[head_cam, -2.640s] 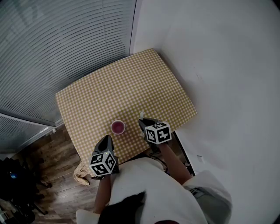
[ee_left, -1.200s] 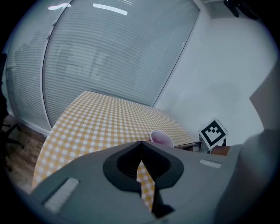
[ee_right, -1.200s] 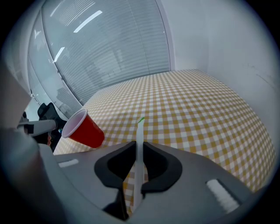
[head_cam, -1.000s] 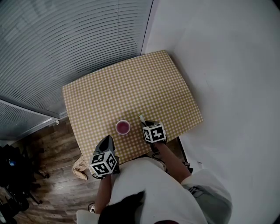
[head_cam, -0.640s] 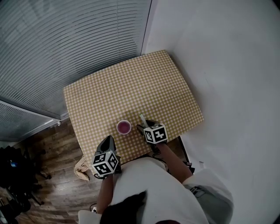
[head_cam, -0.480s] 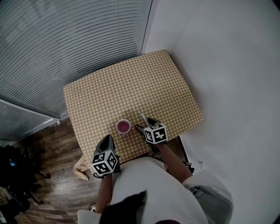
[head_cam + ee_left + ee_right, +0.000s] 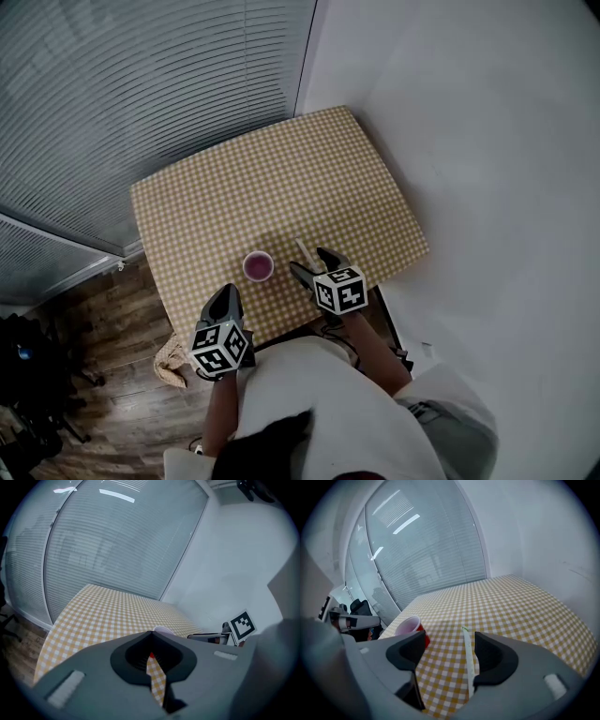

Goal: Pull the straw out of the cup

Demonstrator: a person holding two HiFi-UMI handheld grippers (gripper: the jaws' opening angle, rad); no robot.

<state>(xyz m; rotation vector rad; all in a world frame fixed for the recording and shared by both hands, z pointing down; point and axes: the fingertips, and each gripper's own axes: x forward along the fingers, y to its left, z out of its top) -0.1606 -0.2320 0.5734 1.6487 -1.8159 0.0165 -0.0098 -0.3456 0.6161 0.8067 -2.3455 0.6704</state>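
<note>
Since my right gripper (image 7: pixel 449 644) has just been opening its jaws and they now stand wide, I read the release as made: the straw (image 7: pixel 468 663) shows in the gap between them, close by the right-hand jaw in the right gripper view, but neither pad presses on it. It lies flat on the checked cloth, pale and straight, pointing away from me, and no part of it is in the cup (image 7: pixel 412 627). The cup stands upright just to the left of that gripper, apart from the straw, its red wall and pinkish inside plain to see, and from the head view nothing sticks out of its mouth. My left gripper (image 7: pixel 152 635) has its jaws brought together with nothing between them; only a thin slit of cloth shows through, and it hangs at the near edge of the table (image 7: pixel 520 602), short of the cup and not touching it. So I judge the pull itself done: the straw is out and laid down beside the cup, near the front edge on my right. What is left, as far as I can tell, is only to draw the right gripper clear without nudging the straw or the cup. Whether any liquid has dripped on the cloth I cannot tell.
</note>
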